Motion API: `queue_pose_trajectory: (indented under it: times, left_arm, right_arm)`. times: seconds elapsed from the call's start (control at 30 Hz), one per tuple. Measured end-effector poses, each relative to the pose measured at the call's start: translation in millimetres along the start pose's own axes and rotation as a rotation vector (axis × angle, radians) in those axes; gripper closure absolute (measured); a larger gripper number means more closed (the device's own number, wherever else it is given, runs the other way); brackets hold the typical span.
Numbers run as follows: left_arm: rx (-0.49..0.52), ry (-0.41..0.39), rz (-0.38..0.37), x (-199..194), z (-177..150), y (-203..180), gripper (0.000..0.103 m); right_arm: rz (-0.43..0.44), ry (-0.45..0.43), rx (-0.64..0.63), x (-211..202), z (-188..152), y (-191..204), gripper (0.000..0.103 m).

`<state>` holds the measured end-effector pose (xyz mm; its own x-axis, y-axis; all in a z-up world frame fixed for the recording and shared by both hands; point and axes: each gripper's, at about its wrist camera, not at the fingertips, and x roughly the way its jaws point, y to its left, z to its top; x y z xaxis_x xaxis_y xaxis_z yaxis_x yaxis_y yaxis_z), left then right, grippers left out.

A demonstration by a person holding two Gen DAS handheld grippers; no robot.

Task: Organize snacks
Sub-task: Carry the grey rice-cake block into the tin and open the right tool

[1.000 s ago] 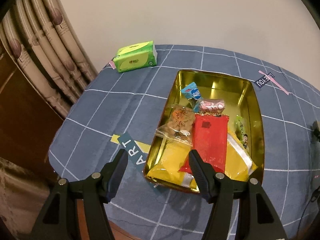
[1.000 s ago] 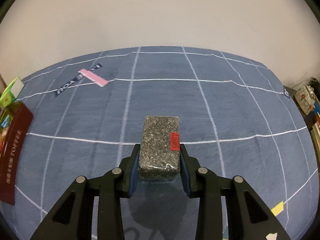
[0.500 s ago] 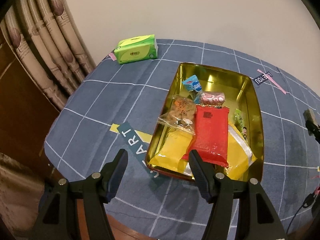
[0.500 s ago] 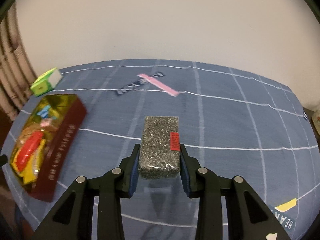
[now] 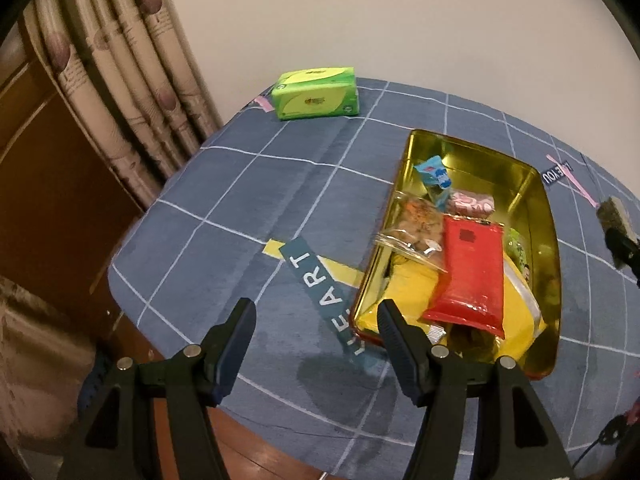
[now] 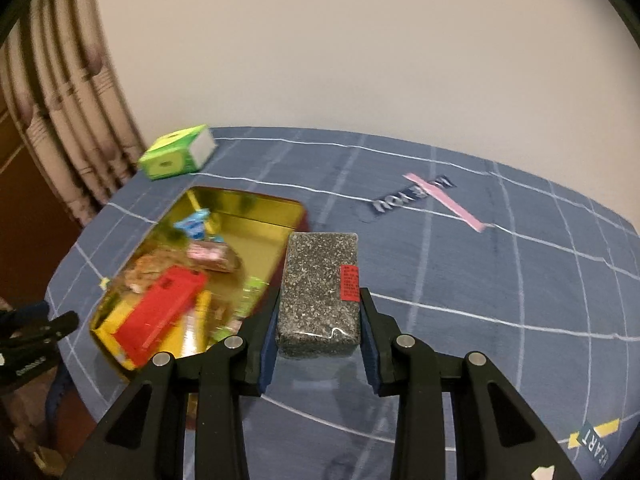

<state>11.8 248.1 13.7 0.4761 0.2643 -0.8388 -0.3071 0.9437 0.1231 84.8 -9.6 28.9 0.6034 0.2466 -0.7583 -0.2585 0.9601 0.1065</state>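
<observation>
Fingers of R gripper [image 6: 319,320] clamped on speckled grey snack block [image 6: 321,289] beside gold tin [image 6: 256,216]; L gripper [image 5: 314,326] fingers apart, holding nothing, near tin's corner.

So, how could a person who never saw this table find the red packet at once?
Look for the gold tin on the blue checked tablecloth. Inside it, toward the end near the open left gripper, the red packet lies on top of a yellow pack. It is the only plain red, long, flat pouch; its neighbours are yellow, clear, pink or blue.
</observation>
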Motion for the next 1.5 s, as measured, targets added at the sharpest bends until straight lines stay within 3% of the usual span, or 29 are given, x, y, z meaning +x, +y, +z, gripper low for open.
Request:
queue_pose_trajectory:
  times: [0.23,0.47,0.9,1.5]
  left_arm:
    - [-0.053,0.005,0.007,3.0,1.2,9.9,0.038]
    - [-0.088,0.028,0.012,9.8,1.5,15.6,0.038]
    - [-0.094,0.058,0.012,16.1,-1.1,16.1,0.038]
    - [-0.065,0.055,0.021,16.3,-3.0,8.8,0.038]
  right_arm:
    - [0.040,0.021,-0.056,14.0,6.1,36.2,0.071]
    - [0.025,0.065,-0.091,39.2,8.0,57.4,0.071]
    - [-0.010,0.101,-0.128,62.8,5.6,70.7,0.071]
    - [0.004,0.136,-0.131,75.1,-3.4,76.9,0.069]
